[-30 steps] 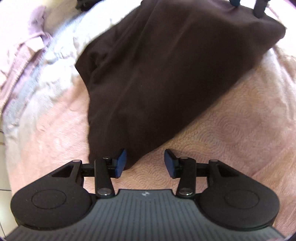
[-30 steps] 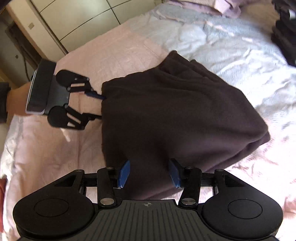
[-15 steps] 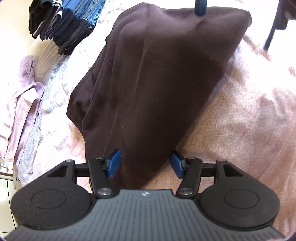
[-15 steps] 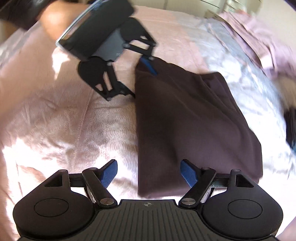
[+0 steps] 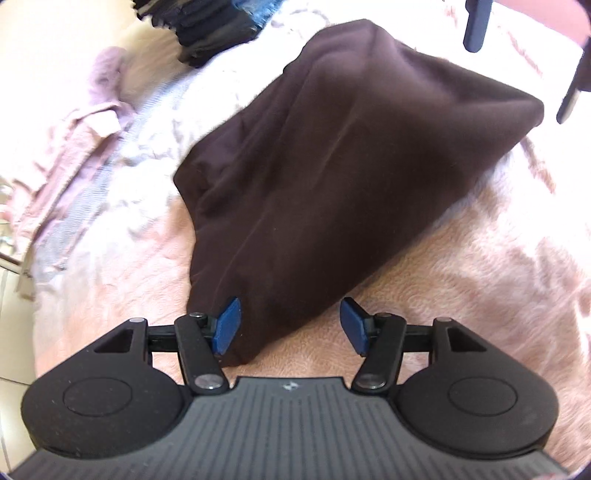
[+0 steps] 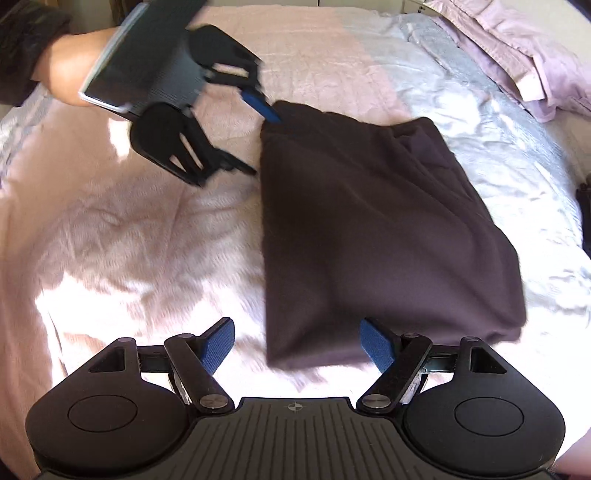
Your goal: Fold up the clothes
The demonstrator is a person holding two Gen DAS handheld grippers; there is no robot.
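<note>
A dark brown folded garment (image 5: pixel 351 177) lies flat on the pink bed cover (image 5: pixel 480 295). My left gripper (image 5: pixel 290 325) is open at its near corner. The left pad (image 5: pixel 227 325) sits over the cloth edge and the right pad (image 5: pixel 352 325) is off the cloth. In the right wrist view the same garment (image 6: pixel 369 229) runs away from my right gripper (image 6: pixel 299 345), which stands wide open at its near end, pads touching nothing. The left gripper (image 6: pixel 258 138) shows at the garment's far corner, held by a hand (image 6: pixel 62 70).
A stack of dark and blue folded clothes (image 5: pixel 207 33) sits beyond the garment. A pale lilac shirt (image 6: pixel 524 55) lies crumpled on the light grey-blue sheet (image 6: pixel 461 110) at the bed's far side. Bare pink cover (image 6: pixel 129 240) stretches to the garment's left.
Both grippers' jaws have spread wider, the right one most. The right gripper rolled and drew back, so the garment's near end now lies clear between its pads. The left view swung sideways.
</note>
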